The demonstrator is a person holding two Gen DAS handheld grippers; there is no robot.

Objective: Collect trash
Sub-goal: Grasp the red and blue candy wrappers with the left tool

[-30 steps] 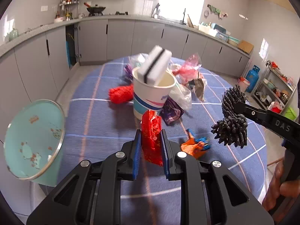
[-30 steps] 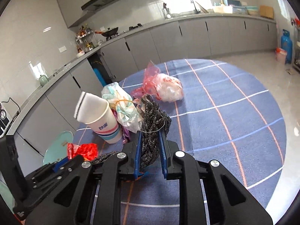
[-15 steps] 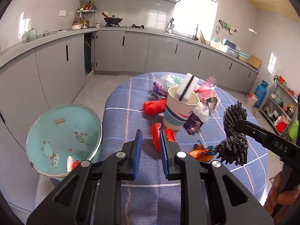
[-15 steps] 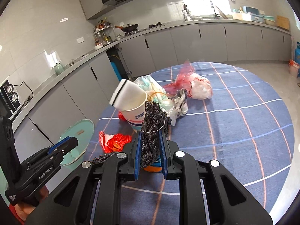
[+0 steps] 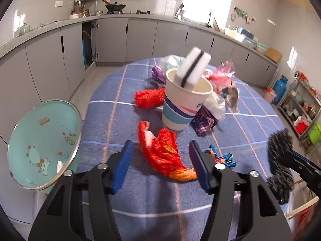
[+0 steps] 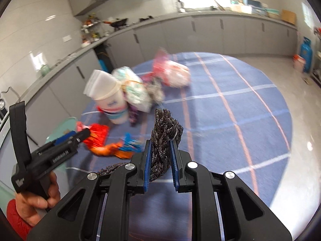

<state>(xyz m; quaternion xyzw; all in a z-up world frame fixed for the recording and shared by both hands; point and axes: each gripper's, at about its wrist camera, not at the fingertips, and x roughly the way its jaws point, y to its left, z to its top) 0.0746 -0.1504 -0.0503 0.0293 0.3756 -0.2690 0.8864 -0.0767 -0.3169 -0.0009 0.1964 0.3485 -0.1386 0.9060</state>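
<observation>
My left gripper (image 5: pixel 160 154) is open, its jaws spread on either side of a crumpled red wrapper (image 5: pixel 162 150) that lies on the blue checked tablecloth (image 5: pixel 124 92). My right gripper (image 6: pixel 160 150) is shut on a black mesh scrubber (image 6: pixel 166 132), which also shows at the right edge of the left wrist view (image 5: pixel 279 160). A paper cup (image 5: pixel 184 104) holding a white sponge (image 5: pixel 193 66) stands behind the wrapper. A teal trash bin (image 5: pixel 43 144) stands beside the table at the left.
More trash lies around the cup: a red mesh piece (image 5: pixel 149 98), a purple wrapper (image 5: pixel 204 120), clear and pink plastic bags (image 5: pixel 220 78), and an orange and blue wrapper (image 5: pixel 221 156). Grey kitchen cabinets (image 5: pixel 140 38) run along the back wall.
My left gripper has opened and the red wrapper now lies loose on the cloth between its jaws. The right gripper still holds the scrubber and has shifted right.
</observation>
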